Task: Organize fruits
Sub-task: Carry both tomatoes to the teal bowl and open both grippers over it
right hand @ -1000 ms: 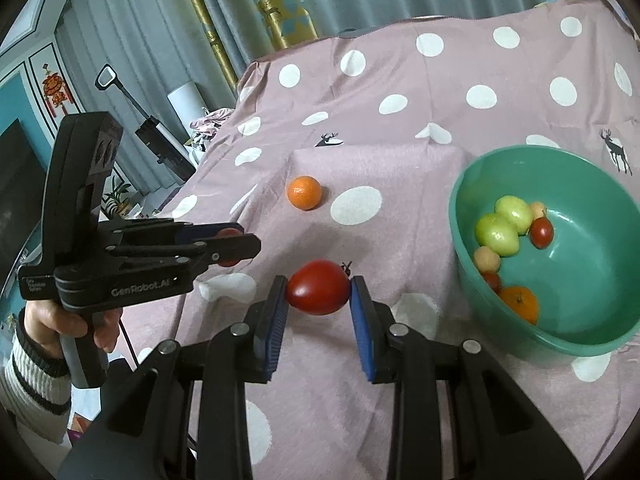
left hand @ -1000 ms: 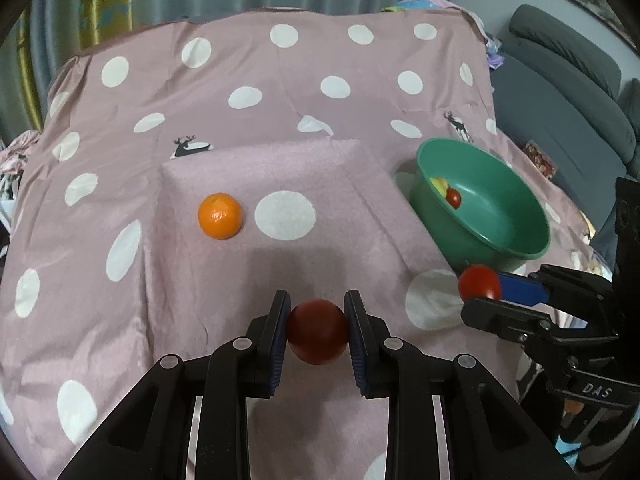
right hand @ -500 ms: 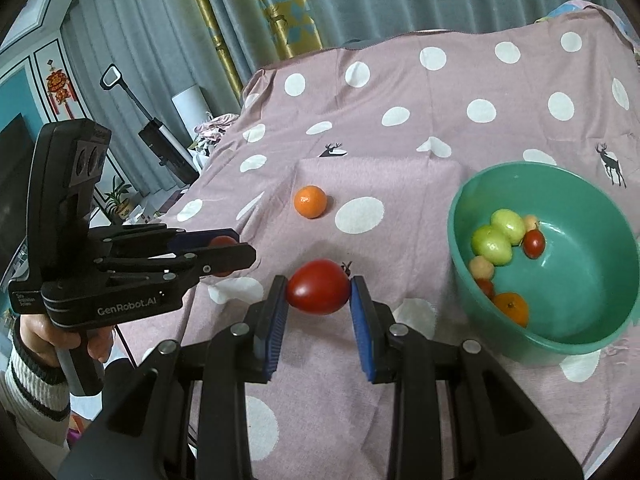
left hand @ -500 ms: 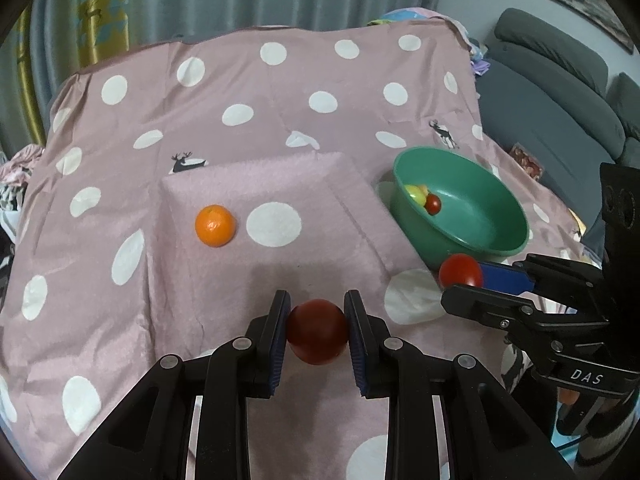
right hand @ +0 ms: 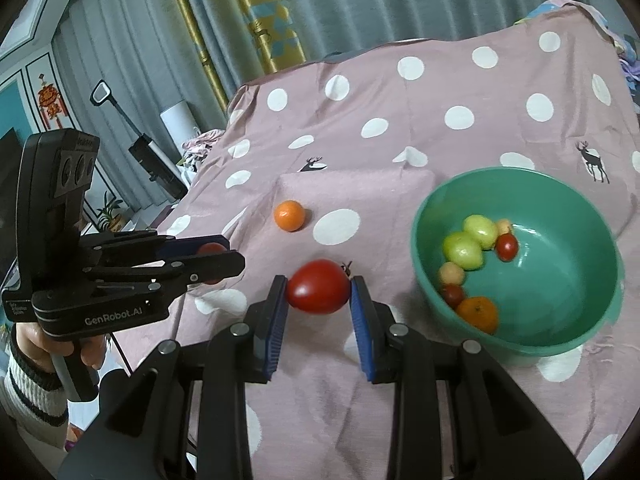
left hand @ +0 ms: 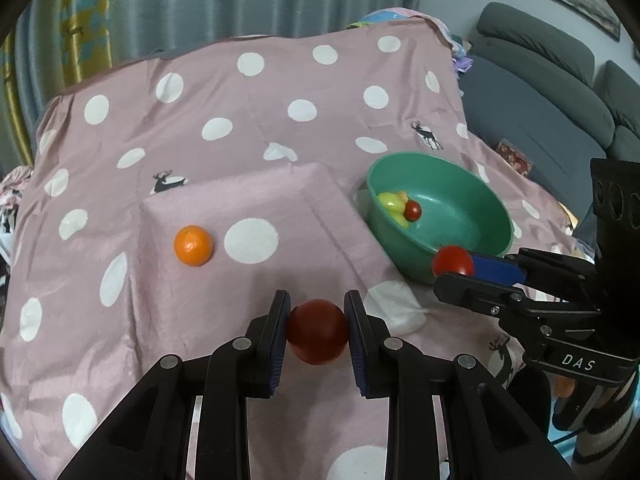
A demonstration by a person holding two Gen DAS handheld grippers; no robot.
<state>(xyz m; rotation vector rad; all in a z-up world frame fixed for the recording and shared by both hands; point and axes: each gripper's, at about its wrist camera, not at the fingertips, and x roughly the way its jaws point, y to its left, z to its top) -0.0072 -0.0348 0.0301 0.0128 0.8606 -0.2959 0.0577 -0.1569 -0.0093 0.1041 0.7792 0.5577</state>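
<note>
My left gripper point(left hand: 317, 312) is shut on a dark red tomato point(left hand: 317, 332) held above the pink spotted cloth. My right gripper point(right hand: 319, 290) is shut on a brighter red tomato point(right hand: 319, 292), left of the green bowl point(right hand: 576, 332). The left wrist view shows that right gripper point(left hand: 454, 268) from the side, its tomato point(left hand: 452, 261) in front of the bowl's point(left hand: 400, 248) near wall. The bowl holds several small fruits: green ones point(right hand: 464, 250), red ones and an orange point(right hand: 478, 312). A loose orange point(left hand: 193, 245) lies on the raised patch of cloth, also visible from the right wrist as the same orange point(right hand: 289, 215).
The pink cloth with white dots point(left hand: 248, 120) covers the whole surface and humps up in the middle. A grey sofa point(left hand: 540, 92) stands to the right. Curtains point(right hand: 280, 8) hang behind, and a hand in a striped sleeve point(right hand: 36, 364) holds the left gripper's handle.
The left gripper has risen and drawn back with its tomato, so the cloth and bowl look smaller and further off. The right gripper has stayed nearly still with its tomato.
</note>
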